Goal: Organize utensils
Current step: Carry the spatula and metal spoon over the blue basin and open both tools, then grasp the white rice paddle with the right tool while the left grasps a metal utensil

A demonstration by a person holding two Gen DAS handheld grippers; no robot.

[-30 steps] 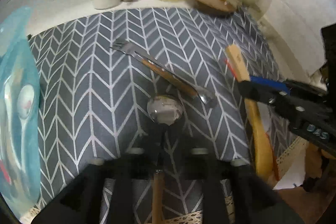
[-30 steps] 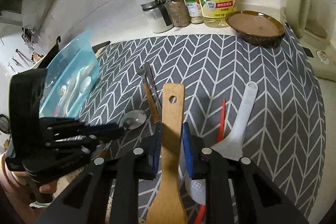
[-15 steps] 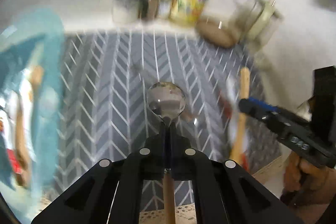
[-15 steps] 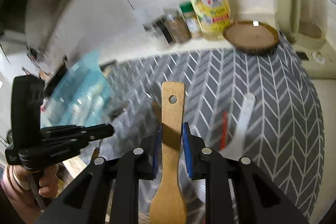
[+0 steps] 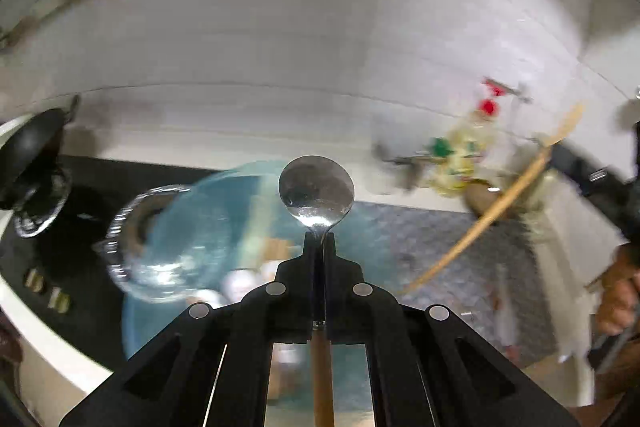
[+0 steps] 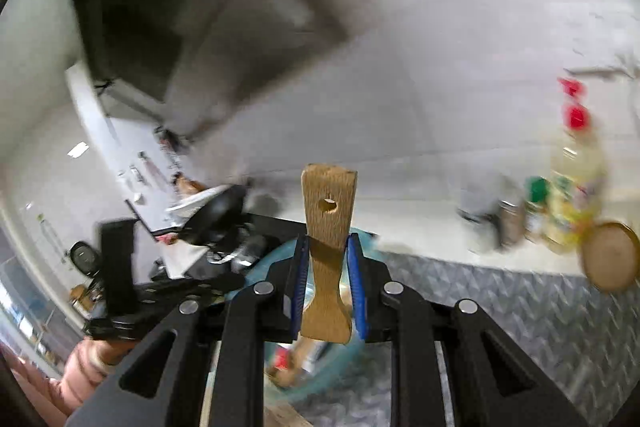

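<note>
My left gripper (image 5: 319, 247) is shut on the neck of a metal spoon (image 5: 316, 191) with a wooden handle, its bowl sticking up past the fingertips. It hangs in the air above a blue translucent utensil tray (image 5: 208, 227) that holds several pieces. My right gripper (image 6: 328, 255) is shut on a wooden spatula (image 6: 328, 211), its holed handle end pointing up between the blue pads. The same spatula (image 5: 500, 203) and right gripper show blurred at the right of the left wrist view. The tray (image 6: 288, 355) lies below the right gripper.
A grey chevron mat (image 6: 520, 307) covers the counter. At its back stand spice jars (image 6: 516, 223), a yellow oil bottle (image 6: 572, 211) and a brown dish (image 6: 610, 263). A black stovetop with a pan (image 5: 32, 151) and a glass lid (image 5: 136, 227) lies to the left. Tiled wall behind.
The left gripper closed on the spoon and lifted it off the mat toward the blue tray. The right gripper rose with the spatula and swung left; both views now look higher.
</note>
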